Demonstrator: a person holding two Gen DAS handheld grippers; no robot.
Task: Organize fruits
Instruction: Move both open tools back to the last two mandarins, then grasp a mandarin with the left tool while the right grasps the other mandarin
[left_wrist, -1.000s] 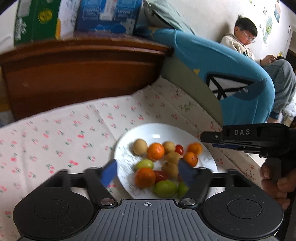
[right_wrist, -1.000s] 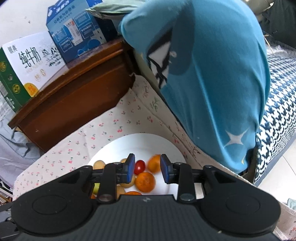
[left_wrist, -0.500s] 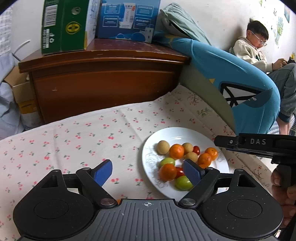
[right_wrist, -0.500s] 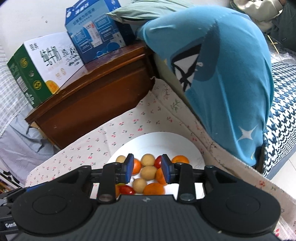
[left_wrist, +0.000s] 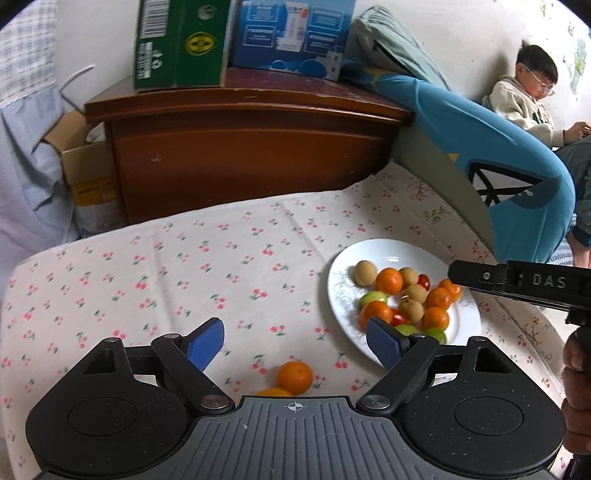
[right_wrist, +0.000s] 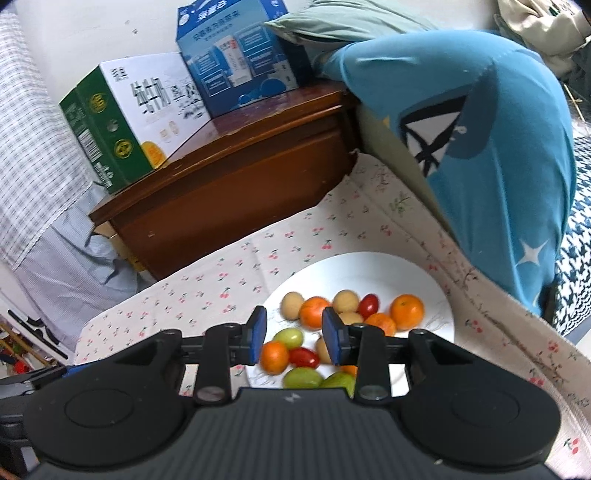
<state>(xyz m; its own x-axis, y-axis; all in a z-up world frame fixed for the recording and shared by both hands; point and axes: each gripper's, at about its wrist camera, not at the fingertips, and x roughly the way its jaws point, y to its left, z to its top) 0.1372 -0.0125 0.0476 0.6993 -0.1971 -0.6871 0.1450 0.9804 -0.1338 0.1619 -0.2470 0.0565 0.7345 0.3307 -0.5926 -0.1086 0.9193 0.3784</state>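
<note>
Found the left gripper (left_wrist: 295, 345) with jaws spread wide and just been opening, with nothing between the pads. Noted a loose mandarin (left_wrist: 294, 376) on the cherry-print cloth (left_wrist: 184, 266) directly below that gap and clear of both pads. Noted a second mandarin (left_wrist: 275, 392) just beside it, half hidden by the gripper body.

Found the right gripper (right_wrist: 295, 336) with jaws drawn narrow but not clenched. Saw nothing gripped, only plated fruit through the gap.

Located the rest of the fruit on the white plate (left_wrist: 336, 295): mandarins, tan round fruits, cherry tomatoes and green fruits, all mixed and touching.

Judged the step in hand to be sorting by kind, with mandarins going out onto the cloth beside the plate. Judged progress early, with most fruit unsorted.

Judged the next move to be another mandarin off the plate. Expect to need wider jaws on the right gripper, a descent over one fruit, and care not to nudge rolling neighbours over the rim.

Confirmed by the left wrist view alone: the two loose mandarins, the right gripper from the side, and a seated person beyond the blue cushion (left_wrist: 498, 147). Confirmed by the right wrist view alone: the plate's near fruits at close range and the printed face of the green carton (right_wrist: 122, 122).
</note>
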